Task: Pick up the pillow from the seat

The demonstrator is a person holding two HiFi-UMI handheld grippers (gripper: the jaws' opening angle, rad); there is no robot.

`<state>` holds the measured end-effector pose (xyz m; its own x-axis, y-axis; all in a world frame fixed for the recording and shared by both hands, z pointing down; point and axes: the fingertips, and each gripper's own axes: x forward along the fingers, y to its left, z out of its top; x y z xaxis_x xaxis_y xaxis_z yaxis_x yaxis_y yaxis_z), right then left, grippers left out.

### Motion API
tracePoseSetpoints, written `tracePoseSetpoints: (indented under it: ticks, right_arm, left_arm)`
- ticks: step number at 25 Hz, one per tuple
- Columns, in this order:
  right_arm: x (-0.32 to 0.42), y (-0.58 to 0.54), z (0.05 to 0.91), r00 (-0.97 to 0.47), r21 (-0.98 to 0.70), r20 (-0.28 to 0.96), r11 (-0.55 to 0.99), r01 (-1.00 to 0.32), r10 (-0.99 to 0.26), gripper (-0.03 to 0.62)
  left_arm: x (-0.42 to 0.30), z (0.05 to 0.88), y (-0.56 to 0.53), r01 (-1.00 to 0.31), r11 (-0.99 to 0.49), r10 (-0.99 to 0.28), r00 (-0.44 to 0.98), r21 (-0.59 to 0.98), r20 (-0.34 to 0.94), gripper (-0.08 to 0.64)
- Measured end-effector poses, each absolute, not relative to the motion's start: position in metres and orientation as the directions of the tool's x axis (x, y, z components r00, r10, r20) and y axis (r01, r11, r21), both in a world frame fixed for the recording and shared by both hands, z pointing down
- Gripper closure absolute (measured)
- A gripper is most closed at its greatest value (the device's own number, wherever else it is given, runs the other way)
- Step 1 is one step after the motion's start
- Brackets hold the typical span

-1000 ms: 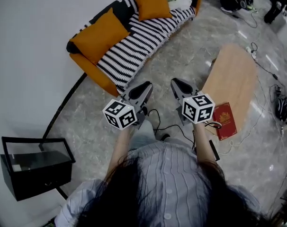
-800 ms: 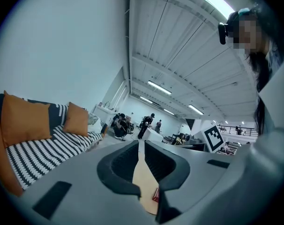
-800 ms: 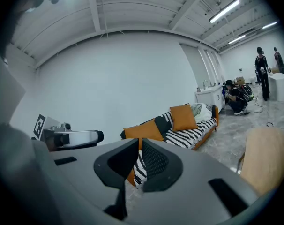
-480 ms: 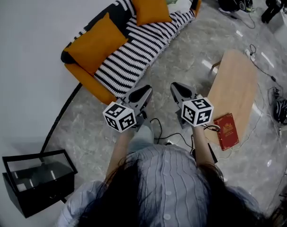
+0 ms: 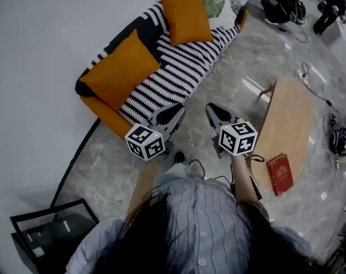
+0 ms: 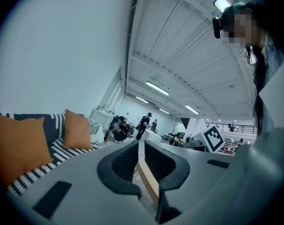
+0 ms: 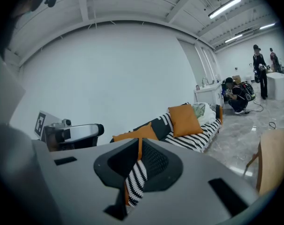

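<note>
A black-and-white striped sofa stands against the wall. Two orange pillows rest on it: a near one and a far one. My left gripper and right gripper are held side by side over the floor, just short of the sofa's near end, both shut and empty. In the left gripper view the shut jaws point past the near pillow and far pillow. The right gripper faces the sofa, with the far pillow beyond it.
A long wooden table stands to the right with a red book on its near end. Cables run over the marble floor. A black glass box sits at the lower left. A green-and-white bundle lies at the sofa's far end. People and bags are far off.
Both grippers have moved forward with the person toward the sofa, which now lies closer below them. The table, book and black box have slid back in view. Jaws stayed shut.
</note>
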<state>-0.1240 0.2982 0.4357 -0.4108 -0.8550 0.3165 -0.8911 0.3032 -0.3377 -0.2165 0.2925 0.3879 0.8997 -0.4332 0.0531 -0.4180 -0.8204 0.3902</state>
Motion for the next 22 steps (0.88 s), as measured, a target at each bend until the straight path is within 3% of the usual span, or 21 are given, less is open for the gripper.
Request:
tracePoseSetpoints:
  ticks: [10,22]
  right_arm:
    - [-0.147,0.248,0.446,-0.362,-0.326,0.35,0.25,-0.912,-0.864,0.557]
    - [-0.128,0.215,0.462,-0.355,-0.334,0.38,0.231,-0.914,-0.854,0.557]
  left_arm:
    - [-0.252,0.405,0.225,-0.404,-0.806,-0.422,0.905,0.434,0.058,0.529]
    - [-0.234,0.423,0.187,-0.397,-0.792,-0.413,0.908,0.464,0.073,0.529]
